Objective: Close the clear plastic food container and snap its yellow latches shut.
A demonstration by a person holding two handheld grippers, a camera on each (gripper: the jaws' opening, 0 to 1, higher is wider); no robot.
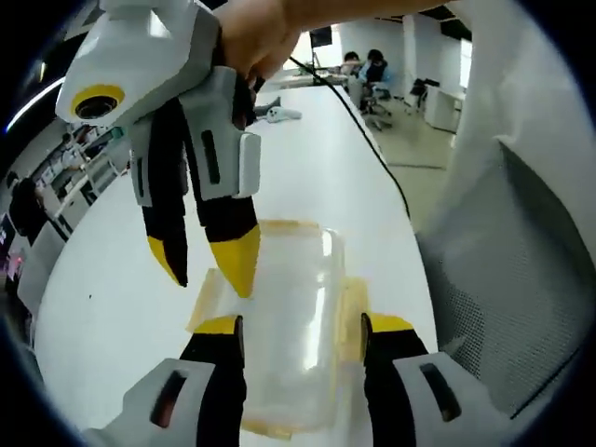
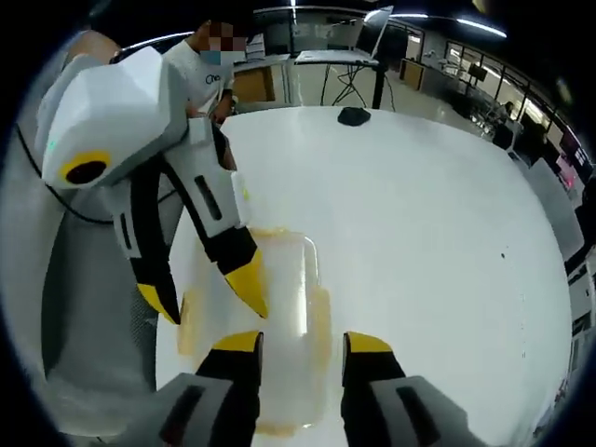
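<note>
White desk (image 1: 307, 158) carries the clear container (image 1: 293, 317), lid on, lying between both grippers. Left gripper (image 1: 303, 328) and right gripper (image 2: 303, 343) both stand wide, holding nothing, above its yellow latches (image 1: 352, 312). No readable writing. Black cable (image 1: 358, 121) crosses left gripper view.

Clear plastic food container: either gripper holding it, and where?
Nothing held. Both the left gripper and the right gripper are open, poised over the clear plastic food container on the white table.
</note>
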